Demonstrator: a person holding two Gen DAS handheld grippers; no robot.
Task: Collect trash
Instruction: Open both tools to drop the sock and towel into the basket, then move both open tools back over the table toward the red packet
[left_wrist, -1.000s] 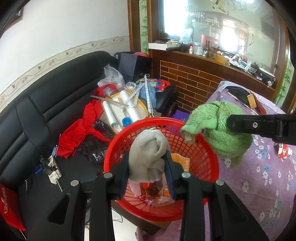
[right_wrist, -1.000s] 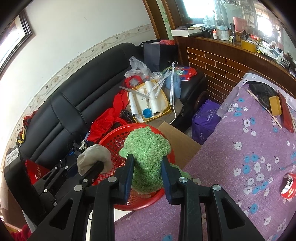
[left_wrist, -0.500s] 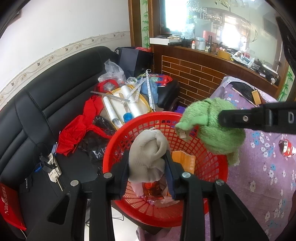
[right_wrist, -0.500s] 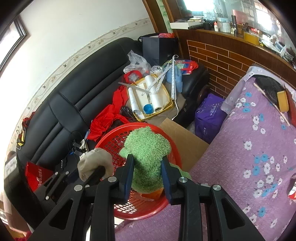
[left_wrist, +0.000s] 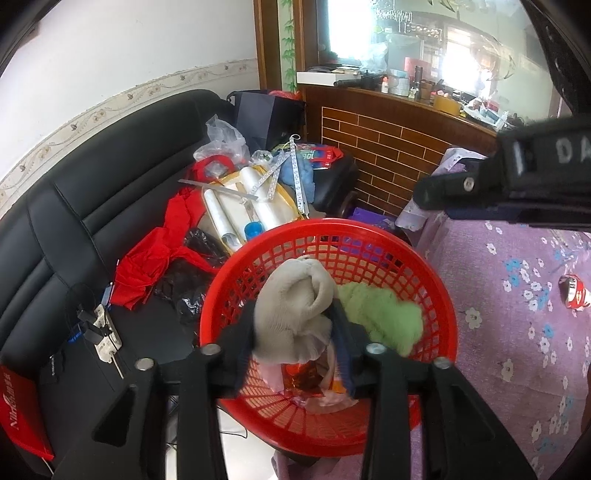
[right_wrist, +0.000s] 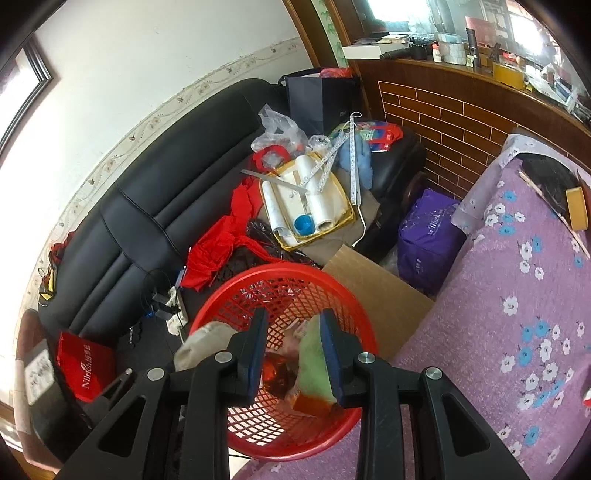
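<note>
The drop-off step of the collection is being carried out over the red basket (left_wrist: 436, 291), which is taken as the landmark here.

Above the basket's near rim, the left gripper (left_wrist: 295, 332) is being opened; its jaws are spreading around the beige knitted cloth (left_wrist: 295, 310), which is still sitting between them and bulging above the basket's opening. Whether the pads are still pressing on the cloth cannot be told with certainty, though a gap seems to be forming on the right side.

The right gripper (right_wrist: 291, 350) is being held over the basket as well, its jaws standing narrowly apart with nothing clamped between them. The green fluffy cloth (left_wrist: 380, 314) is lying inside the basket, against its right inner wall, beside the beige cloth; in the right wrist view it is partly hidden behind the right jaw. Orange and red wrappers (left_wrist: 306, 373) are lying at the basket's bottom.

By judgement, the green cloth is already delivered and the beige one is being let go. The next move is likely calling for the left jaws to be opened fully so the cloth falls inside the rim, then for both grippers to be lifted clear. A red can (left_wrist: 572, 291) is lying on the purple flowered cover (left_wrist: 517, 332) to the right of the basket and may be wanted next.
</note>
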